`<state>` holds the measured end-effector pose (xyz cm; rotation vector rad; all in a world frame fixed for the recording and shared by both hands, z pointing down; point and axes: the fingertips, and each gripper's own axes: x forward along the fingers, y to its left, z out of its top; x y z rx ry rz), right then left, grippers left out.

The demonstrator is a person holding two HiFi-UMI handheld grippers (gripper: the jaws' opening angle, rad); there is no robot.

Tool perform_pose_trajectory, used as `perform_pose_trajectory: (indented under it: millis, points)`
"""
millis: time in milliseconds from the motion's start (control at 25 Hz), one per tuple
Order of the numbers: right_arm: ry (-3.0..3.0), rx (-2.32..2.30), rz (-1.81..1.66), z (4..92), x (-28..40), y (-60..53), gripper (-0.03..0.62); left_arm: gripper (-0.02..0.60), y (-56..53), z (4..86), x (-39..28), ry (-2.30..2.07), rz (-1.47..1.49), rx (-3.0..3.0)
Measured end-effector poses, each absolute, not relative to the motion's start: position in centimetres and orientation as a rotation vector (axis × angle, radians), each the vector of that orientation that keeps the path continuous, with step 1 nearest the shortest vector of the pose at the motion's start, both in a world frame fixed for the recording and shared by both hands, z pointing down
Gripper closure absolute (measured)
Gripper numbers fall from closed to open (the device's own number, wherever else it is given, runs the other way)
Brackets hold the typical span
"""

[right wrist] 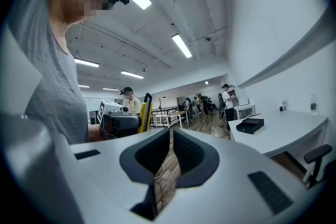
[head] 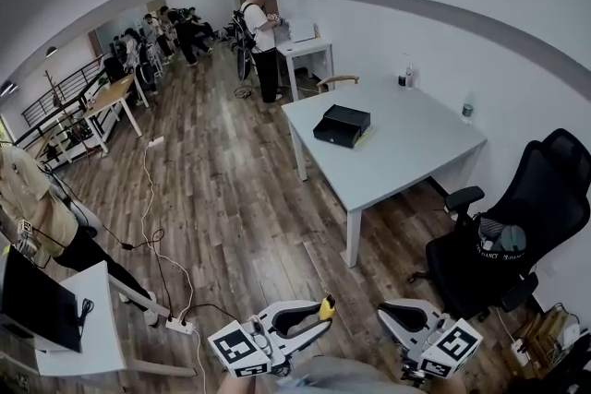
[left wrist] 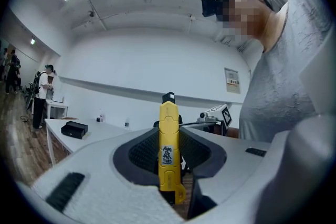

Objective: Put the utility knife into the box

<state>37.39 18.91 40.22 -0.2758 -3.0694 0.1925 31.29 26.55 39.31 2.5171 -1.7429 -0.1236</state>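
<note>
Yellow utility knife [left wrist: 167,157] stands upright, clenched in the left tongs [left wrist: 169,134], well apart from the black box [head: 342,125] on the pale tabletop [head: 411,148]; the right tongs [right wrist: 171,136] are closed, empty.

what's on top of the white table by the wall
On the table: a black box, something yellowish beside it, too small to identify, a bottle at the right edge, a second bottle at the far corner. The box's inside is not visible.

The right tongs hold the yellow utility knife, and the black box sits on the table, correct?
No, the left tongs hold the utility knife, as the left gripper view shows; the right tongs hold nothing. The black box does sit on the table.
</note>
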Motion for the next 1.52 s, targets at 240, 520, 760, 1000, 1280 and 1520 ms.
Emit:
perform_pose_trajectory:
  millis: [240, 520, 760, 1000, 1280, 1520]
  points:
    - [-3.065, -0.258, 0.203, 40.2, 36.2, 17.9, 0.560, 0.457, 25.3, 39.4, 29.1, -1.750, -0.131, 2.512]
    - [-3.055, -0.220, 0.214, 40.7, 33.0, 16.1, 0.560, 0.457, 23.6, 39.6, 25.2, -1.750, -0.154, 2.527]
    - [-3.040, -0.213, 0.229, 41.6, 26.9, 14.5, 0.560, 0.457, 22.5, 40.2, 18.5, -1.768, -0.151, 2.510]
    - [-3.049, -0.191, 0.223, 41.1, 20.6, 12.4, 0.560, 0.457, 20.5, 39.6, 12.3, -1.769, -0.127, 2.526]
    - [-3.043, -0.140, 0.203, 40.3, 14.6, 11.3, 0.560, 0.457, 19.2, 38.9, 5.8, -1.730, -0.111, 2.551]
    - [-3.055, -0.116, 0.185, 39.7, 10.1, 10.8, 0.560, 0.457, 19.0, 38.7, 0.9, -1.724, -0.130, 2.560]
